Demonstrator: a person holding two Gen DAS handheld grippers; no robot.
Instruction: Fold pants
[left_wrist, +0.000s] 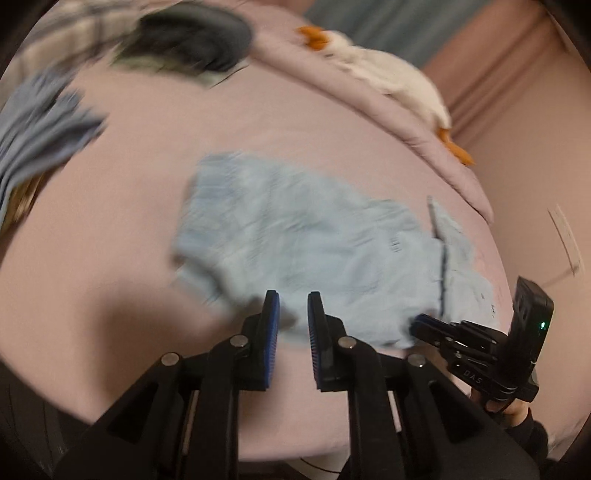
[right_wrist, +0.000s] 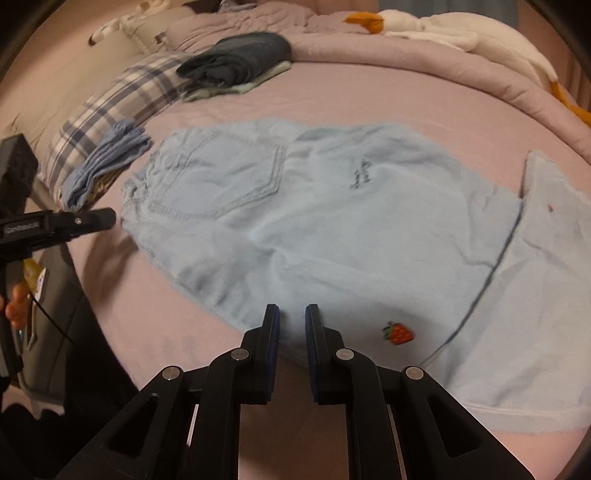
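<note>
Pink bedding (right_wrist: 369, 96) covers the bed where the pale blue pants (right_wrist: 332, 221) lie spread flat, with the left claw (left_wrist: 293, 314) and right claw (right_wrist: 291, 317) both narrowed, empty, at the pants' near edge.

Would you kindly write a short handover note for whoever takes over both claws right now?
Left claw: nearly shut, holding nothing, above the near edge of the jeans.
Right claw: nearly shut at the jeans' near edge; a pinch of cloth is not clear.
Jeans: spread flat on the pink bed sheet, back pocket up, one part already folded over on the right.
Left: the remaining folds, then stacking with the folded clothes by the pillow.
</note>
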